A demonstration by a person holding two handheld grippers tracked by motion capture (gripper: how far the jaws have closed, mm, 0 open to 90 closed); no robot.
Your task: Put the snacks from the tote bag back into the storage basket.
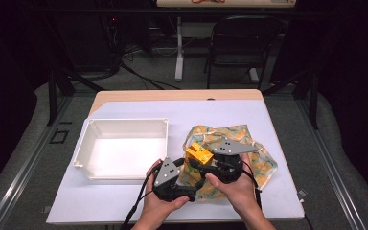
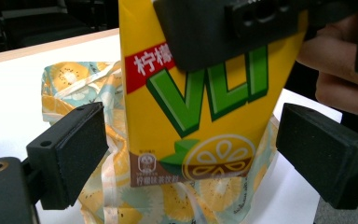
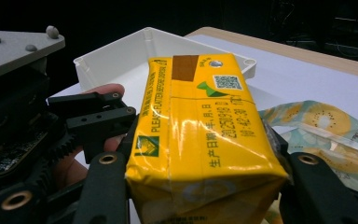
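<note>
A yellow lemon-tea drink carton (image 1: 199, 154) is held above a fruit-patterned plastic bag (image 1: 251, 160) near the table's front. My right gripper (image 1: 202, 162) is shut on the carton (image 3: 200, 135), with a jaw pressed against each side. My left gripper (image 1: 190, 181) is open just left of it. In the left gripper view its pads (image 2: 70, 154) stand apart on either side of the carton (image 2: 200, 116) without touching it. The right gripper's black jaw covers the carton's top there. The bag (image 2: 74, 79) lies under and behind the carton.
A white rectangular tray (image 1: 124, 122) sits to the left of the bag, with nothing in it, and its corner (image 3: 135, 44) rises behind the carton. The white tabletop (image 1: 172, 108) extends behind. A folding chair (image 1: 244, 43) stands beyond the table.
</note>
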